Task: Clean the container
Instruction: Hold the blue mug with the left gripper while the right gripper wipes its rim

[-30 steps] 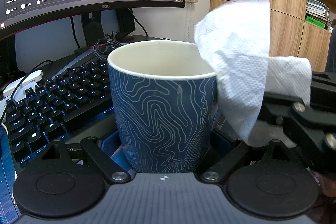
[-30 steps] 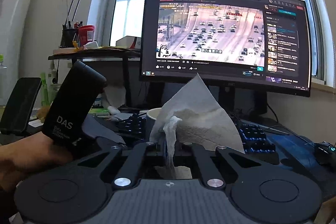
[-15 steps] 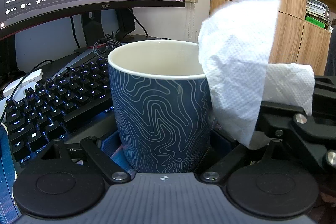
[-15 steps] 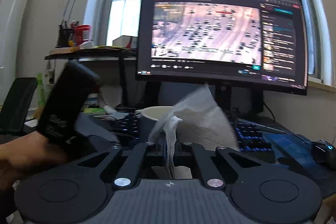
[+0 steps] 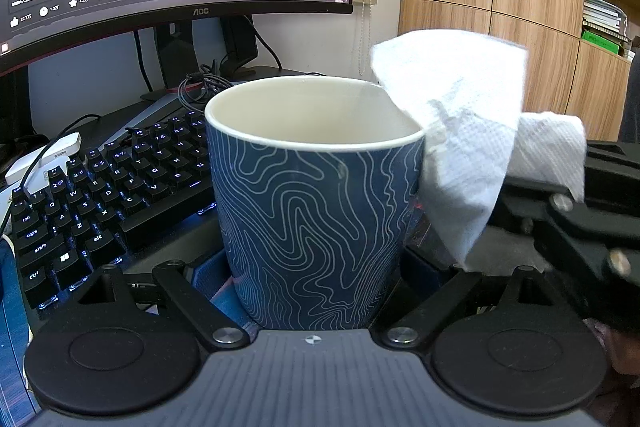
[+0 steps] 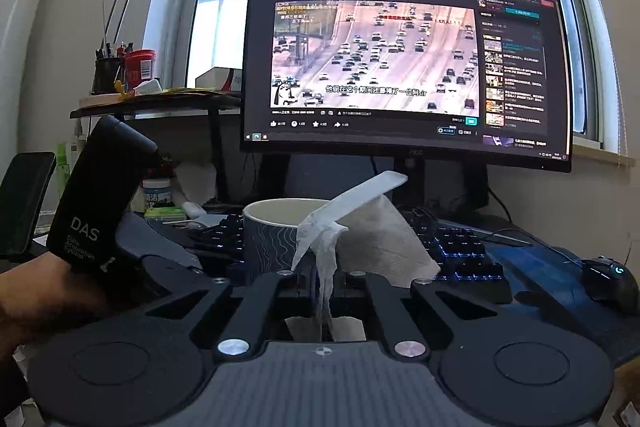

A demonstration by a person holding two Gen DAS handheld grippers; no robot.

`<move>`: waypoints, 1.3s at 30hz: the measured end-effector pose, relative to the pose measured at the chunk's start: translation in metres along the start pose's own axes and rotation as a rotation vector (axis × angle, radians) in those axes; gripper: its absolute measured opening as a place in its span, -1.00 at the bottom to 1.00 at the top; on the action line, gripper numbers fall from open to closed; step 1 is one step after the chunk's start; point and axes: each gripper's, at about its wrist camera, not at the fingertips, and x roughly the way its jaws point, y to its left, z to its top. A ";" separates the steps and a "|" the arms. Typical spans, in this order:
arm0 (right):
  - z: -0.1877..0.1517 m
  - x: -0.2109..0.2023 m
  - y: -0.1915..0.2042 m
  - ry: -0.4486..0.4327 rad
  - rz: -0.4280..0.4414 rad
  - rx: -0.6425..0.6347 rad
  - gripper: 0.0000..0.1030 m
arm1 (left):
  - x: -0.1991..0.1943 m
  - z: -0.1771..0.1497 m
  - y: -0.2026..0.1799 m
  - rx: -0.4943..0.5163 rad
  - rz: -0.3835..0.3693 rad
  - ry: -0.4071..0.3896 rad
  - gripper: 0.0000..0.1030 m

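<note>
Blue cup point(image 5: 316, 227) seemingly between left claw point(image 5: 316, 291) fingers

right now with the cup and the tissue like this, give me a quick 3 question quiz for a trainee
1. True or false: the paper towel is already stuffed down inside the cup.
2. Multiple choice: the left tongs are A) open and clear of everything, B) shut on the cup, C) shut on the keyboard.
3. Fill the gap: the right tongs are shut on the ____.

Key
1. False: it hangs against the rim on the outside.
2. B
3. paper towel
</note>
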 end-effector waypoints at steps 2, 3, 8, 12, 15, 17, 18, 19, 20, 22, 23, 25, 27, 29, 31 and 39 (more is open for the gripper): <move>0.000 0.000 0.004 -0.002 0.015 -0.007 -0.91 | 0.000 0.000 0.000 0.000 0.000 0.000 0.81; 0.000 0.001 0.007 -0.002 0.022 -0.014 -0.91 | 0.000 0.000 0.000 0.000 0.000 0.000 0.81; 0.001 0.002 0.013 -0.005 0.032 -0.026 -0.91 | 0.000 0.000 0.000 0.000 0.000 0.000 0.81; 0.000 0.005 0.005 -0.006 0.003 0.001 -0.91 | -0.001 0.000 0.002 0.000 -0.002 0.000 0.81; -0.001 0.010 0.003 -0.004 -0.014 0.011 -0.91 | -0.001 -0.001 0.002 0.000 -0.001 0.000 0.81; -0.001 0.012 0.002 -0.003 -0.021 0.014 -0.91 | 0.000 -0.001 0.002 0.000 -0.001 0.000 0.81; -0.001 0.011 0.003 -0.005 -0.017 0.011 -0.91 | 0.000 0.000 0.002 0.000 -0.001 0.000 0.81; -0.001 0.011 0.004 -0.006 -0.013 0.008 -0.91 | 0.000 0.000 0.002 0.000 0.000 0.000 0.81; -0.001 0.011 0.004 -0.008 -0.008 0.005 -0.91 | 0.000 0.000 0.002 0.000 0.000 0.001 0.81; -0.001 0.010 0.005 -0.011 0.000 0.000 -0.91 | 0.000 0.000 0.002 0.000 0.000 0.001 0.81; -0.002 0.009 0.006 -0.012 0.004 -0.003 -0.91 | 0.000 0.000 0.002 -0.001 -0.001 0.001 0.81; -0.002 0.008 0.007 -0.015 0.013 -0.009 -0.91 | 0.000 0.000 0.003 -0.001 -0.001 0.001 0.81; -0.002 0.007 0.008 -0.018 0.021 -0.014 -0.92 | 0.000 0.000 0.003 -0.001 -0.001 0.001 0.81; -0.002 0.007 0.006 -0.019 0.017 -0.010 -0.92 | 0.000 0.000 0.003 -0.001 -0.001 0.001 0.81; -0.002 0.007 0.003 -0.017 0.007 -0.003 -0.91 | 0.000 0.000 0.003 -0.001 -0.001 0.002 0.81; 0.002 0.012 -0.005 -0.015 -0.010 0.010 -0.91 | 0.001 0.000 0.003 -0.001 -0.001 0.002 0.81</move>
